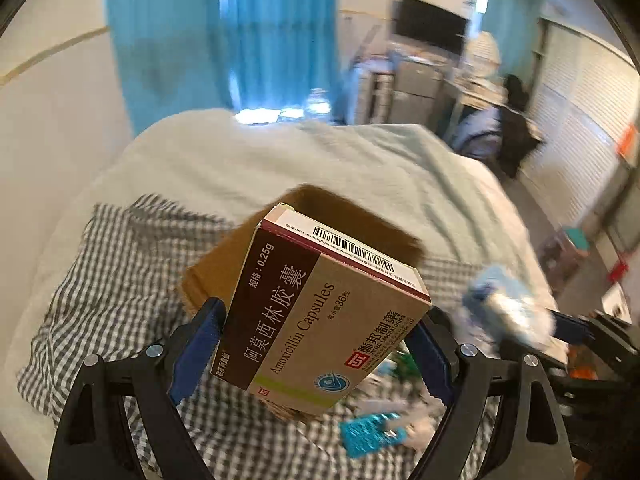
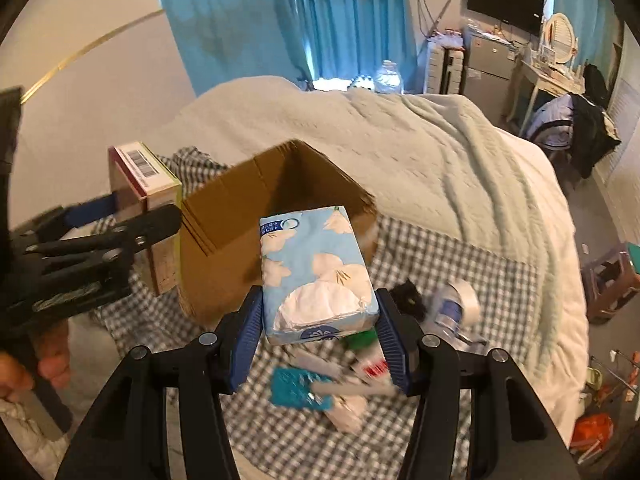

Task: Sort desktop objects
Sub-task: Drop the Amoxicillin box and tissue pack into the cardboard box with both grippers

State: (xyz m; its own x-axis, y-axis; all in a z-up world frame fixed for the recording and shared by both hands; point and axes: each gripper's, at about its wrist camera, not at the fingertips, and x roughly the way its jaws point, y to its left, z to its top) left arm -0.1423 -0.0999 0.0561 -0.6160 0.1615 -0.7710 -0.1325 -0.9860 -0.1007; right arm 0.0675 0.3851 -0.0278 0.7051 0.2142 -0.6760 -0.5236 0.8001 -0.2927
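Observation:
My left gripper [image 1: 320, 340] is shut on a brown and maroon amoxicillin capsule box [image 1: 320, 312], held up in the air in front of an open cardboard box [image 1: 208, 280]. In the right wrist view the same medicine box [image 2: 140, 184] shows at the left, clamped in the left gripper [image 2: 136, 216]. My right gripper [image 2: 320, 328] is shut on a light blue flowered tissue pack [image 2: 316, 272], held just in front of the cardboard box [image 2: 240, 216]. The tissue pack [image 1: 508, 304] appears blurred at the right of the left wrist view.
A grey checked cloth [image 2: 440, 264] covers the bed under the box. On it lie a teal blister pack [image 2: 300, 388], a tape roll [image 2: 460, 300], a small black thing [image 2: 408, 296] and white packets. A pale blanket [image 2: 440, 152] lies beyond. A hand [image 2: 24, 368] shows at the left edge.

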